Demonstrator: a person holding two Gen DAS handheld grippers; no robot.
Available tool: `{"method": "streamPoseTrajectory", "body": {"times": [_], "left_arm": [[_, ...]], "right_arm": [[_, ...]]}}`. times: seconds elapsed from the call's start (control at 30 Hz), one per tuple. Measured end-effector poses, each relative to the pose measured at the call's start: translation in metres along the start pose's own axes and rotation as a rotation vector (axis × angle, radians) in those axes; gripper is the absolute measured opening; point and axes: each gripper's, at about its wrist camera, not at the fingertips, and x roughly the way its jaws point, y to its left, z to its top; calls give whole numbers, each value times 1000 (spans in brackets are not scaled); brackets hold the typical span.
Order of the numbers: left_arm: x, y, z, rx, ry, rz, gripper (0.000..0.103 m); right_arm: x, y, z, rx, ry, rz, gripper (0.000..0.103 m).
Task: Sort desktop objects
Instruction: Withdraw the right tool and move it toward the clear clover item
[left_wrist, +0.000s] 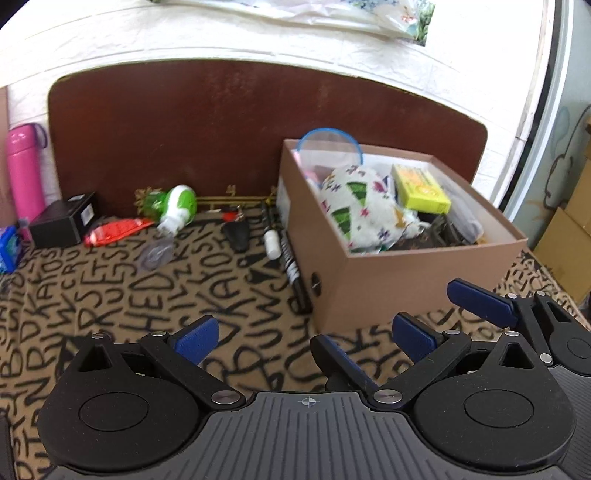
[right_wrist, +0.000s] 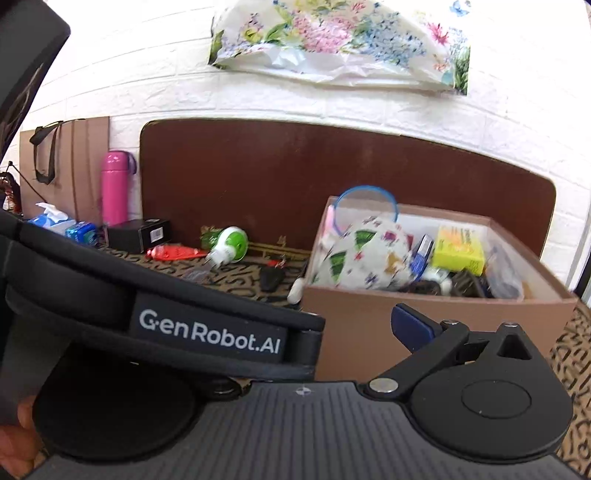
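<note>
A brown cardboard box (left_wrist: 369, 291) stands on the lettered cloth at right, holding a patterned cloth bundle (left_wrist: 364, 210), a yellow-green box (left_wrist: 421, 188) and a blue-rimmed lid (left_wrist: 330, 142). Left of it lie a black marker (left_wrist: 293, 273), a white tube (left_wrist: 272, 242), a black pouch (left_wrist: 236, 234), a green-white device (left_wrist: 177, 208) and a red packet (left_wrist: 116, 230). My left gripper (left_wrist: 306, 338) is open and empty, low over the cloth before the box. My right gripper (left_wrist: 454, 310) shows beside it, open. In the right wrist view the box (right_wrist: 369, 325) is close ahead; only the right fingertip (right_wrist: 412, 326) shows.
A pink bottle (left_wrist: 24, 170) and a black box (left_wrist: 62, 221) stand at far left by a brown board (left_wrist: 221, 129) against the white wall. In the right wrist view the left gripper's strap (right_wrist: 207, 332) blocks the left half; a brown bag (right_wrist: 66, 162) leans behind.
</note>
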Motion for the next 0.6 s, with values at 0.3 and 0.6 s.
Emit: {"method": "streamPoseTrajectory", "body": {"times": [0.3, 0.6], "left_arm": [[-9, 23, -18, -3, 13, 66, 103], [-10, 54, -22, -50, 27, 91, 103]], "right_arm": [[7, 25, -12, 30, 54, 56, 103], [20, 48, -13, 39, 102, 83, 103]]}}
